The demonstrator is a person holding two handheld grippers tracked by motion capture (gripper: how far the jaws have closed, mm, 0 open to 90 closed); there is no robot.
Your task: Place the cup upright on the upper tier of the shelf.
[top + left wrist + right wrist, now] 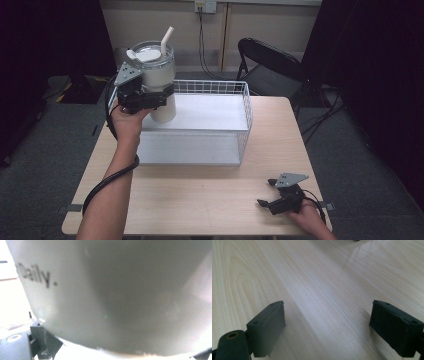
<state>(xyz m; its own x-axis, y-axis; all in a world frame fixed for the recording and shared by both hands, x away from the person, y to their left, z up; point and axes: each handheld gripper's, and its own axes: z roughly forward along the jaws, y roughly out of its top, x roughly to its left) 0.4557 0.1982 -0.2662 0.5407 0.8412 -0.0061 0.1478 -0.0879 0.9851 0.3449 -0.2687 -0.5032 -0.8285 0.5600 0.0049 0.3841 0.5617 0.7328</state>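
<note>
Light wooden table (210,195), black folding chair (267,62) behind it, wall socket (205,6), grey carpet floor (45,160)

Basket top: the wire basket (215,117) is open above, its floor bare.
Basket walls: wire sides block entry from the right and rear.
Left rear corner: the tumbler (157,80) hangs there in the left gripper (145,97).
Table front: bare wood (200,195) between both forearms.
Right gripper (267,192): jaws apart, low over the table.

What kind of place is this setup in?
Likely a lab or recording room, not a home: a lone wooden table on grey carpet, dark curtains at the sides, a folding chair and a wall outlet behind.
</note>
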